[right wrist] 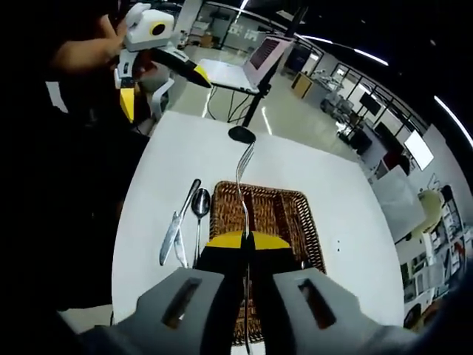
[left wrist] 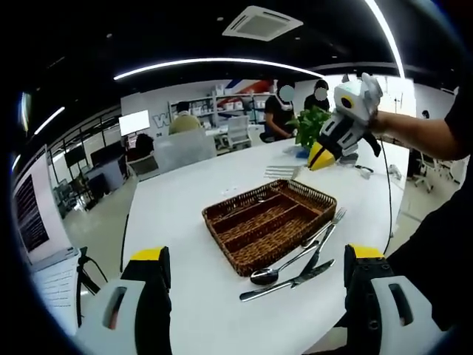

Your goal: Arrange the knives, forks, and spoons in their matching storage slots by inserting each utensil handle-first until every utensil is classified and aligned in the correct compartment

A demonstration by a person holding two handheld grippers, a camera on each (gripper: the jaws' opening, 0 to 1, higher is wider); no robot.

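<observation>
A brown wicker basket [left wrist: 270,222] with long compartments lies on the white table [left wrist: 185,207]. Beside its near edge lie a spoon [left wrist: 277,270], a knife [left wrist: 290,281] and a fork [left wrist: 327,231]. My left gripper [left wrist: 258,254] stands open above the table's near edge, nothing between its jaws. My right gripper [right wrist: 246,238] is shut on a fork [right wrist: 242,185] by its handle, tines pointing away over the basket [right wrist: 292,214]. The spoon [right wrist: 200,205] and knife [right wrist: 176,225] lie left of the basket. A hand holds the right gripper [left wrist: 320,156] high beyond the basket. The left gripper [right wrist: 162,89] shows open at top left.
A potted plant [left wrist: 310,126] and papers stand at the table's far side. A screen on a stand [left wrist: 33,207] rises off the table's left edge. People sit at desks farther back. The table edge [right wrist: 122,244] runs close to the loose utensils.
</observation>
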